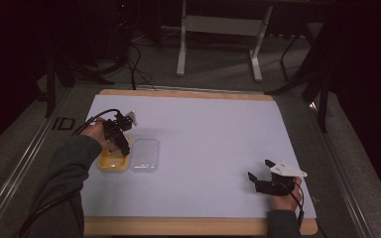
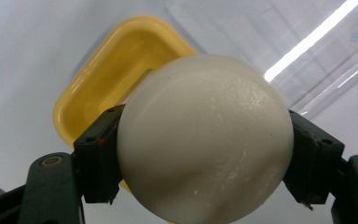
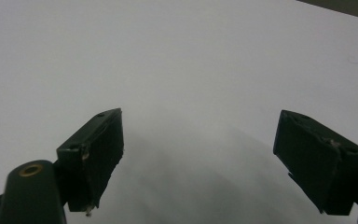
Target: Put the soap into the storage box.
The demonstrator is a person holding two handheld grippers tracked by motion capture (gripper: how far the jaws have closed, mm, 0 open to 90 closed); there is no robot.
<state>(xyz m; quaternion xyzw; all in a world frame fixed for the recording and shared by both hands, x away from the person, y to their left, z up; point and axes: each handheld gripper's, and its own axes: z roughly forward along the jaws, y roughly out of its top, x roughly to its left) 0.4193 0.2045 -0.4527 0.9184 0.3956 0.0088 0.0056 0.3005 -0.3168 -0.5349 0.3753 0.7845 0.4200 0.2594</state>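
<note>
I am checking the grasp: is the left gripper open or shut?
Shut on the white ball. In the left gripper view both black jaws press its sides, above the yellow container.

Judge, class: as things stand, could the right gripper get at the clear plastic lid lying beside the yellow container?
Probably yes. The right gripper is open, holds nothing, and bare white table lies between it and the clear plastic lid.

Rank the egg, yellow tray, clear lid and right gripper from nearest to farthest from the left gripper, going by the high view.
1. Egg, clamped between its fingers.
2. Yellow tray, directly under it.
3. Clear lid, beside the tray.
4. Right gripper, far across the table.
</note>
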